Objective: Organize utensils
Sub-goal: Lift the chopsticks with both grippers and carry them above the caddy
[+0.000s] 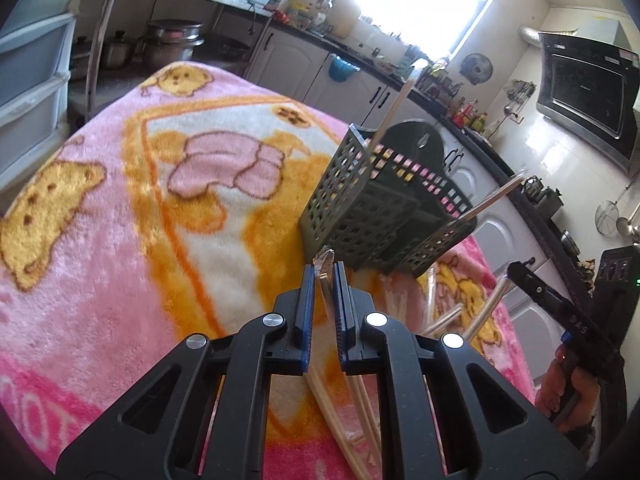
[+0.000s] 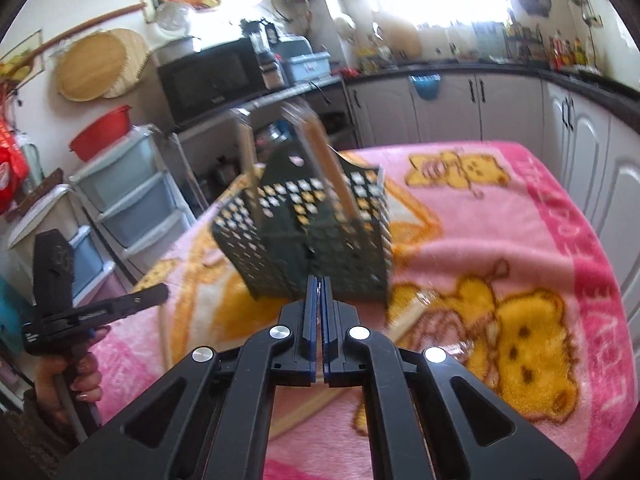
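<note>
A dark green lattice utensil basket (image 1: 372,216) (image 2: 320,232) stands on the pink bear blanket (image 1: 120,240), holding upright wrapped chopsticks (image 1: 394,108). My left gripper (image 1: 323,276) is shut on a clear-wrapped chopstick pair (image 1: 332,412); the wrapper tip pokes out above the pads and the sticks hang below, just in front of the basket. My right gripper (image 2: 319,284) is shut tight with a sliver of clear wrapper between its pads. In the left wrist view the right gripper (image 1: 518,268) has a wrapped pair (image 1: 490,304) hanging from its tip. More wrapped pairs (image 1: 440,320) lie on the blanket.
White kitchen cabinets (image 2: 500,100) and a dark counter run behind the table. Stacked plastic drawers (image 2: 132,196) stand to the left. A person's hand (image 2: 76,376) holds the left gripper's handle. Pots (image 1: 168,44) sit on a low shelf beyond the table's far edge.
</note>
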Demonstrator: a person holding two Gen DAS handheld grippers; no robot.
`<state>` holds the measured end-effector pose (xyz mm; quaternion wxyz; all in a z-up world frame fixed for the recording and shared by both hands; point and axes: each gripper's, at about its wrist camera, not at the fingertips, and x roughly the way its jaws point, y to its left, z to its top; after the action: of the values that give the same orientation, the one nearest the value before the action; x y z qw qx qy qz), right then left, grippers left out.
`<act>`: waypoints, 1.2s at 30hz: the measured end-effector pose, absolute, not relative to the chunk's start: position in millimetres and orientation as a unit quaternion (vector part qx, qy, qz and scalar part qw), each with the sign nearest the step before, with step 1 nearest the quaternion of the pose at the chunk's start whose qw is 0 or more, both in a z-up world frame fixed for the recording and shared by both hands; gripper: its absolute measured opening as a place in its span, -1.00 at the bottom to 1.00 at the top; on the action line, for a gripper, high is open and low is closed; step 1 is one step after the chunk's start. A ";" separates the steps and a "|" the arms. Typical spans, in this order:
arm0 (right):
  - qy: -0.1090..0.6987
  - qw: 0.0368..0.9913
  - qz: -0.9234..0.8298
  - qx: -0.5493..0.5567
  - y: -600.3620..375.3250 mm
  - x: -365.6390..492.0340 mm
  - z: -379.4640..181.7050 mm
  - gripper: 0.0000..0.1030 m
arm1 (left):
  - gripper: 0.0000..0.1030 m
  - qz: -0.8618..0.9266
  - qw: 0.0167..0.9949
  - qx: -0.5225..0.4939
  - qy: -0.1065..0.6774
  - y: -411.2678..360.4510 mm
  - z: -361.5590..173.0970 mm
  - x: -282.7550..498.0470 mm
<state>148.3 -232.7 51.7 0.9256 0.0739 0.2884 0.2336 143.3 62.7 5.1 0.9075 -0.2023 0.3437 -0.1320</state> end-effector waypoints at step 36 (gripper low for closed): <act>0.162 0.939 0.302 -0.020 -177.7 116.0 155.5 -0.97 | -0.91 -0.199 0.942 -0.150 0.225 37.9 121.7 137.1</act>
<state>116.0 -177.7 155.5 0.9393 -0.0196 0.1623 0.3017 137.1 37.9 121.7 0.9422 -0.1496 0.2245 -0.1987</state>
